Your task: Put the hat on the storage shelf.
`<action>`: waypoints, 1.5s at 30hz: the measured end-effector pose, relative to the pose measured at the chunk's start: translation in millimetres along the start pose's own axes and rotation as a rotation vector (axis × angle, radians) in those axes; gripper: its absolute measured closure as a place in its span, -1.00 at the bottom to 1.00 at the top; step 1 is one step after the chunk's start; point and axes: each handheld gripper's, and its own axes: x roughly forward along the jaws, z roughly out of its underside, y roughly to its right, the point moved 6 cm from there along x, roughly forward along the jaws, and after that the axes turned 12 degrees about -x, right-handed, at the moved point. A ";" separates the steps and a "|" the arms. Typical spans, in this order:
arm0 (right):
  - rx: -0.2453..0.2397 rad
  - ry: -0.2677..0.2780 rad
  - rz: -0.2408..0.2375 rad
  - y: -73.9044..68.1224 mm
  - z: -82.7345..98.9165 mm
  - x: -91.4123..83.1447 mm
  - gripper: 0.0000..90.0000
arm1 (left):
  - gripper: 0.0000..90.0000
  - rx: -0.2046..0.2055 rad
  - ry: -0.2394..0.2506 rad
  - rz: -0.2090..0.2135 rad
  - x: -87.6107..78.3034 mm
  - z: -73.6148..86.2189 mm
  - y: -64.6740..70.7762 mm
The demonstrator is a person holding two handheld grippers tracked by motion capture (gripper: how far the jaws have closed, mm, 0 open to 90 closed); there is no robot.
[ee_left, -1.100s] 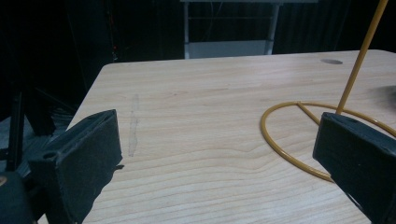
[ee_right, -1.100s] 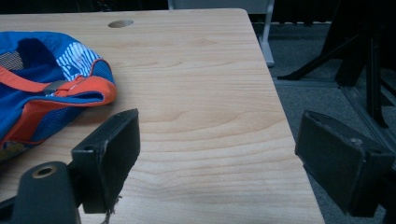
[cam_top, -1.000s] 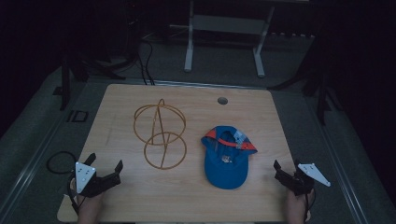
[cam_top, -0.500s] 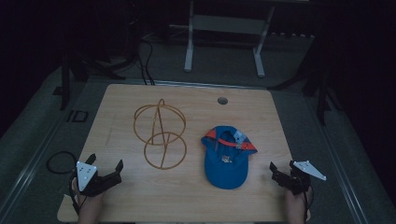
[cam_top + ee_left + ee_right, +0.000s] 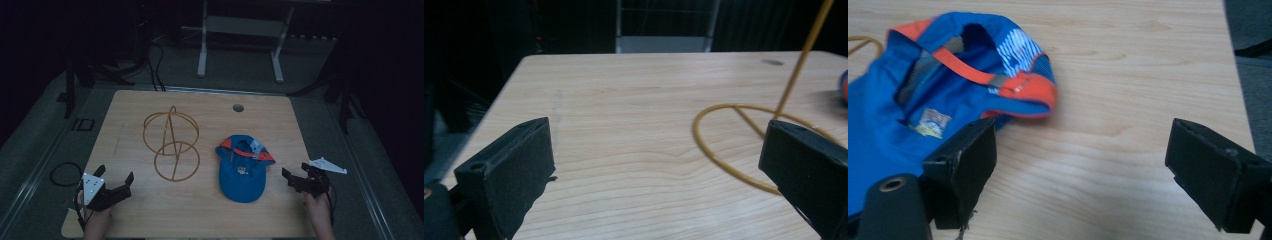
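Nearest me, my left gripper (image 5: 114, 184) hangs wide apart over the pale wooden table (image 5: 210, 220), my right gripper (image 5: 295, 180) equally wide. Beyond lie the blue fabric cap with orange trim (image 5: 241, 170) and gold wire ring frame (image 5: 171, 140).

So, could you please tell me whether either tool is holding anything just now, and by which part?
Nothing is held. The left tool and right tool both stand open over the table, apart from the cap and wire stand.
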 end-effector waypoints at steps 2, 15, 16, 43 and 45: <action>-0.009 -0.017 -0.014 -0.5 -7.9 1.3 -0.71 | -0.96 0.010 -0.014 0.008 0.9 1.6 2.5; -0.074 -0.032 -0.147 -17.4 -54.7 32.5 -0.66 | -0.96 0.104 -0.012 0.110 2.2 5.1 17.9; -0.081 -0.035 -0.157 -18.9 -57.1 36.0 -0.59 | -0.96 0.110 -0.012 0.109 2.5 5.4 18.0; -0.158 -0.231 -0.128 -29.9 -57.3 132.9 -0.30 | -0.94 0.083 -0.054 0.089 4.7 8.0 14.5; -0.176 -0.249 -0.133 -33.1 -53.3 137.2 -0.26 | -0.94 0.083 -0.059 0.087 4.8 8.3 14.1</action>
